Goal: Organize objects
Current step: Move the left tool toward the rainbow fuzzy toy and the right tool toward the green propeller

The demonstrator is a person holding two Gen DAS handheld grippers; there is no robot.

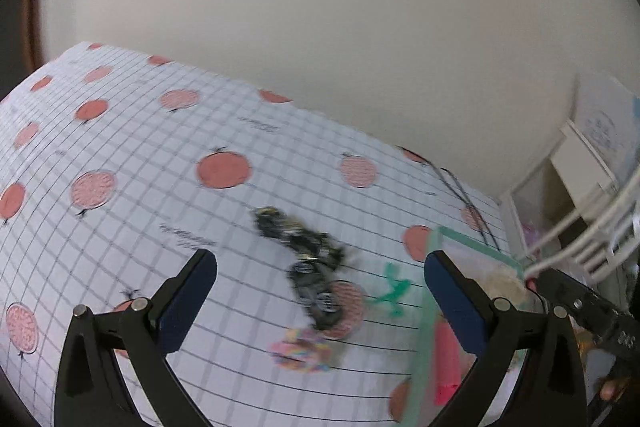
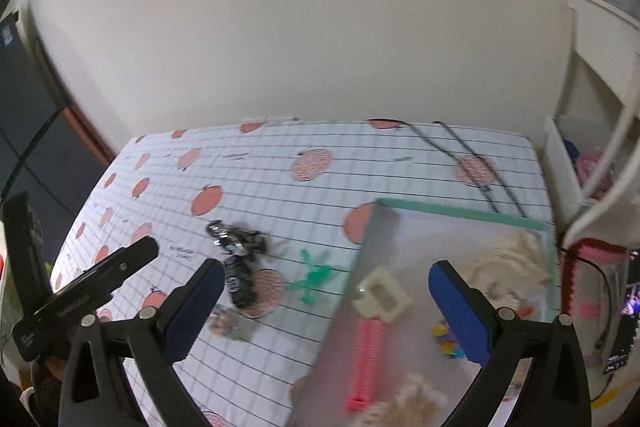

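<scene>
Both tongs are spread wide w/ nothing in them: left tongs (image 1: 320, 301) hang over the toy motorcycle (image 1: 306, 263), green figure (image 1: 391, 291) and pastel scrunchie (image 1: 301, 349) loose on the bench (image 1: 120, 147), right tongs (image 2: 326, 307) sit above the green-rimmed tray (image 2: 460, 213). Frames are blurred, so if you drop fast you'll likely misjudge and knock the bike into the scrunchie. Bike's also long and knobbly; pinch it off-centre and it'll prob swivel out before reaching the tray.
</scene>
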